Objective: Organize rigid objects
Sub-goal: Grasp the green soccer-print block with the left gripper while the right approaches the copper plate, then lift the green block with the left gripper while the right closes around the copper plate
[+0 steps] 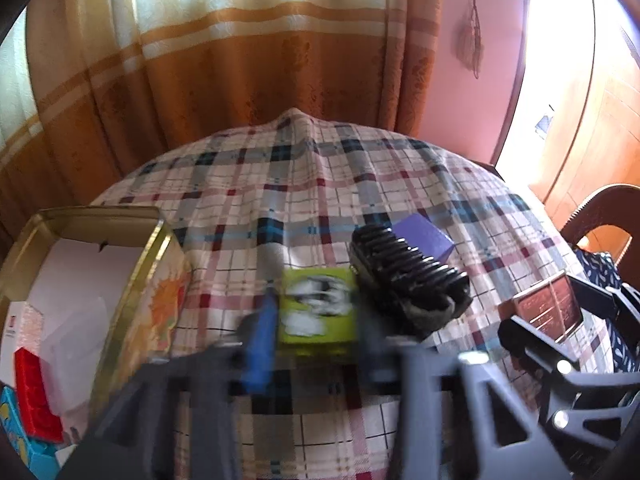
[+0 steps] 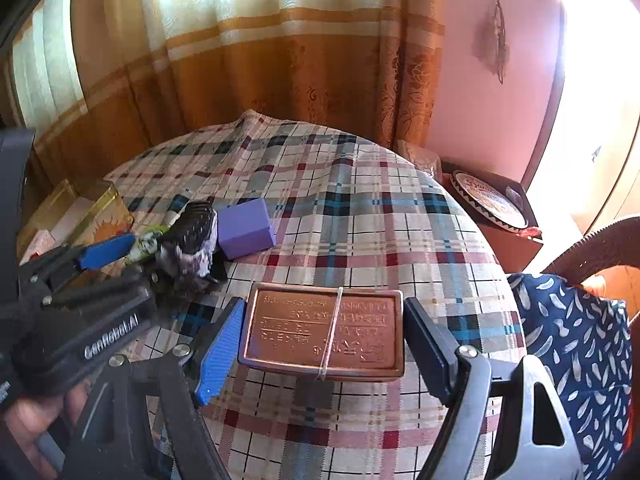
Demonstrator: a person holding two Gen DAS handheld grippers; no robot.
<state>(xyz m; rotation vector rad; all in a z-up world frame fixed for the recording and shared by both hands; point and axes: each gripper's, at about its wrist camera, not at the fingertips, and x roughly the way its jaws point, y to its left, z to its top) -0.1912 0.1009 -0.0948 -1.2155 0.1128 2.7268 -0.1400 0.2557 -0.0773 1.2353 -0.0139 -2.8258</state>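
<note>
My left gripper [image 1: 316, 320] has its fingers on both sides of a green box [image 1: 318, 312] with a white picture; the view is blurred, and the box looks held. My right gripper [image 2: 324, 338] is shut on a flat copper tin [image 2: 324, 332] with embossed writing and a rubber band, held low over the plaid tablecloth [image 2: 360, 220]. A black ribbed object [image 1: 408, 276] lies right of the green box, touching it. A purple block [image 1: 426, 236] lies behind it. An open gold tin box [image 1: 120, 264] stands at the left.
The gold box holds a red item [image 1: 36, 392] and a clear plastic piece. A blue-and-white patterned chair cushion [image 2: 580, 352] is at the right. A brown box with a round patterned plate [image 2: 492, 204] stands beyond the table's right edge. Curtains hang behind.
</note>
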